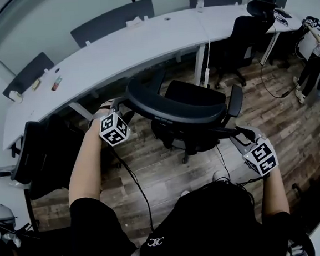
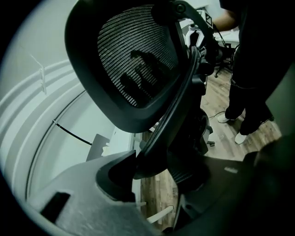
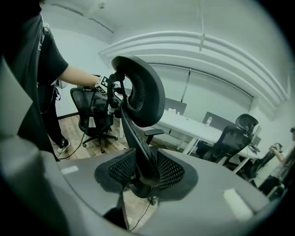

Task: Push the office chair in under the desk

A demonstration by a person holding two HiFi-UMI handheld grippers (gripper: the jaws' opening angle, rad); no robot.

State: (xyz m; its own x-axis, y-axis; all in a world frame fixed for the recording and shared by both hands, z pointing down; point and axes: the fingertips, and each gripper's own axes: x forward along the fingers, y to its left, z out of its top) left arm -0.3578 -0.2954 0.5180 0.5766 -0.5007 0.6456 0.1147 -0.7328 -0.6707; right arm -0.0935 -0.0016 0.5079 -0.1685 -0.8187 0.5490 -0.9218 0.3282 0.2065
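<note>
The black office chair (image 1: 194, 102) stands on the wood floor just short of the curved white desk (image 1: 141, 45), its seat turned towards the desk. My left gripper (image 1: 113, 103) is at the left end of the curved backrest (image 1: 163, 106). In the left gripper view (image 2: 156, 184) the back's frame (image 2: 170, 115) sits in the jaws below the mesh headrest (image 2: 133, 60), touching them. My right gripper (image 1: 242, 133) is at the backrest's right end. There (image 3: 143, 184) its jaws straddle the back's edge (image 3: 140, 143), apart from it.
Another black chair (image 1: 45, 157) is at the desk's left end, and more black chairs (image 1: 241, 39) stand at the right. Cables (image 1: 279, 92) trail over the floor at the right. A bottle (image 1: 200, 3) and small items lie on the desk.
</note>
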